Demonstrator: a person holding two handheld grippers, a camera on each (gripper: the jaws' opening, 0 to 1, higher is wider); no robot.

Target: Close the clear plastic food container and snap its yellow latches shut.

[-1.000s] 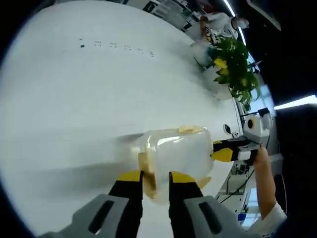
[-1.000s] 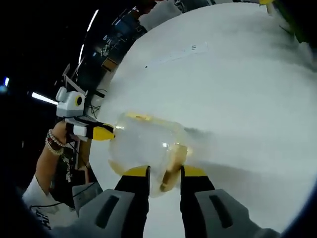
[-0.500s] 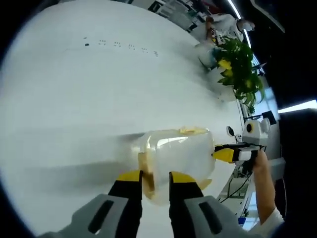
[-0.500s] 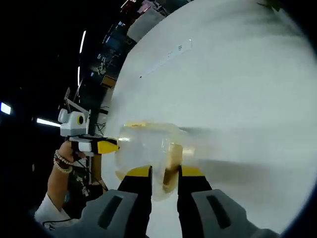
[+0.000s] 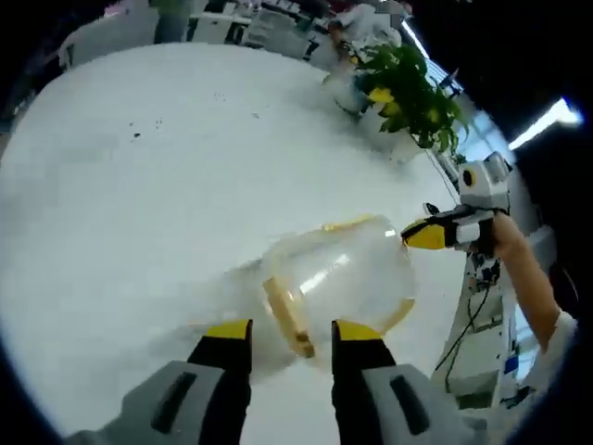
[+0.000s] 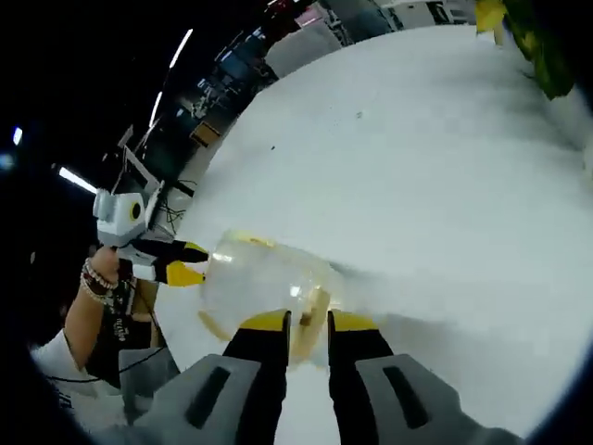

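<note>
Now the container [image 5: 338, 283] sits low centre of the left gripper view on the white desk [image 5: 139, 185], a plant [image 5: 408, 88] at upper right. Left gripper [image 5: 292, 334] stands released, jaws straddling a yellow latch [image 5: 287, 315]. Right gripper [image 6: 306, 323] is nearly clenched on the opposite latch [image 6: 310, 320]. Best to brace one side, then press each latch squarely until it seats.

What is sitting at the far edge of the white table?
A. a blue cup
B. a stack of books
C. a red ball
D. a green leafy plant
D: in the left gripper view a green leafy plant with a few yellow leaves stands at the far edge of the white table, beyond the clear container.
</note>
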